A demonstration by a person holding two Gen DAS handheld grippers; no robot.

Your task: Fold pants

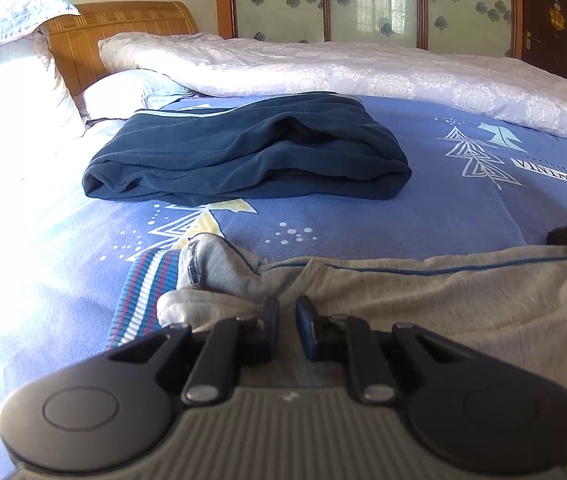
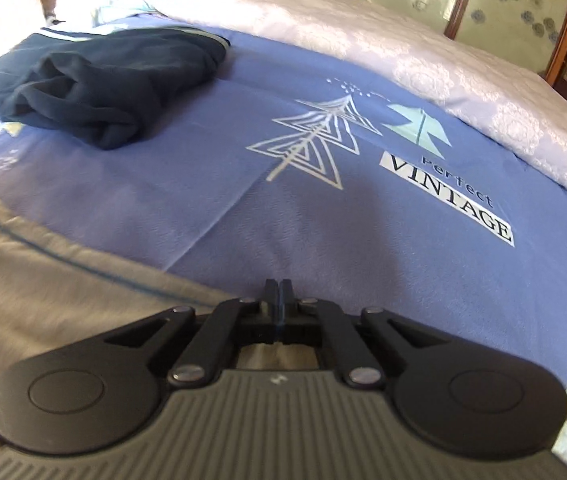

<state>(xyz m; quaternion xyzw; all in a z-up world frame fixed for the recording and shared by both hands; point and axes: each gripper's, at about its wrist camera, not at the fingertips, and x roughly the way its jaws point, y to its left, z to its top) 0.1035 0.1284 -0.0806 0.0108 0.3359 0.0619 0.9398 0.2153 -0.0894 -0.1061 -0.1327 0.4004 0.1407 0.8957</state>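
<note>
Grey pants (image 1: 463, 300) edge near left tongs (image 1: 287, 312) — blue sheet (image 2: 203, 208) beyond.

Folded navy garment (image 1: 243, 148) blocks bedsheet (image 1: 423, 200) ahead-left.

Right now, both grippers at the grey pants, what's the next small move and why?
Probably close the left gripper on the waistband fold of the grey pants: its fingers stand slightly apart over the bunched cloth, while the right gripper is pressed shut at the pants' edge.
</note>
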